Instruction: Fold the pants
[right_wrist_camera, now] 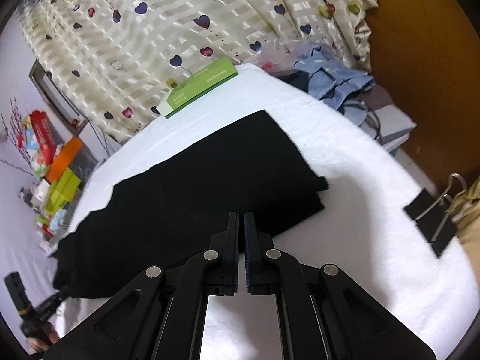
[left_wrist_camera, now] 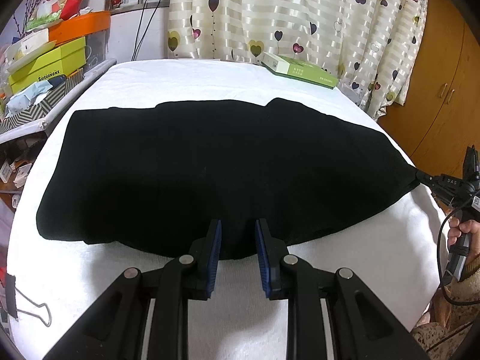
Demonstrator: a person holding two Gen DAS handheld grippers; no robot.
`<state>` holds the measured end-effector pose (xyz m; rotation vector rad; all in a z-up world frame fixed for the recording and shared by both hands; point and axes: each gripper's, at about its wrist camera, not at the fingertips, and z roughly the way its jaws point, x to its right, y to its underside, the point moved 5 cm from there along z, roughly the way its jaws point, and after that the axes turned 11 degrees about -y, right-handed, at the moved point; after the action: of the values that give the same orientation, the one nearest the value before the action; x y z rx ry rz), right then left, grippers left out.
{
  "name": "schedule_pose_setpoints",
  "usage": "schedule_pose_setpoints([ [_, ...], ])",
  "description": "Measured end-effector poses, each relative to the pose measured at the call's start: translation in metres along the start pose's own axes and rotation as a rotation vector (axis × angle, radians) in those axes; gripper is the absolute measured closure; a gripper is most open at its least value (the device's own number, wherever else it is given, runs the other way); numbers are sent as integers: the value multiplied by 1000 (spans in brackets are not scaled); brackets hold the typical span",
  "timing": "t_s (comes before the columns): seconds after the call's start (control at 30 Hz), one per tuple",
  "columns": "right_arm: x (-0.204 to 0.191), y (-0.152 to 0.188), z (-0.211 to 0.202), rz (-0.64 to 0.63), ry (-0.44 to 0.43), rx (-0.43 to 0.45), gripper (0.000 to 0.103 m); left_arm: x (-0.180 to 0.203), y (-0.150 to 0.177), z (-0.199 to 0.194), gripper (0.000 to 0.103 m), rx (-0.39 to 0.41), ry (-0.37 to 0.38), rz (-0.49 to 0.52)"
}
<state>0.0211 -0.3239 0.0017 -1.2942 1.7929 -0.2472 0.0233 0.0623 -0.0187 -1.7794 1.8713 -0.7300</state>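
- My left hand-held gripper (left_wrist_camera: 238,234) is spread, its blue pads over the near edge of the black folded fabric pants (left_wrist_camera: 210,168) — I should close low on that edge.
- My right hand-held gripper (right_wrist_camera: 241,225) pinches their right corner; keep it taut.
- Pants lie across the white-covered bench (left_wrist_camera: 192,81).

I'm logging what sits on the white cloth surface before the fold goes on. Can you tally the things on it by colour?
Black: 2, the black fabric pants and a black metal binder clip at the cloth's edge.
Green: 1, a flat green cardboard box at the far side.
Total: 3 things on the white cloth-covered table.
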Motion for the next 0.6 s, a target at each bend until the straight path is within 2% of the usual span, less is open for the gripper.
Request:
schedule_pose_setpoints([
  [0.17, 1, -9, -22, -39, 63, 68, 100, -10, 4, -2, 78, -6, -24, -4],
  [0.23, -7, -17, -20, -89, 56, 72, 100, -18, 4, -3, 78, -12, -42, -28],
  [0.4, -18, -26, 15, -156, 44, -15, 99, -27, -5, -2, 78, 2, -63, -42],
  [0.53, -15, -12, 38, -203, 64, -123, 99, -23, -16, 0, 77, 24, -52, -34],
  [0.6, -14, -1, 38, -223, 75, -145, 99, -24, -19, 5, 72, 18, -62, -33],
])
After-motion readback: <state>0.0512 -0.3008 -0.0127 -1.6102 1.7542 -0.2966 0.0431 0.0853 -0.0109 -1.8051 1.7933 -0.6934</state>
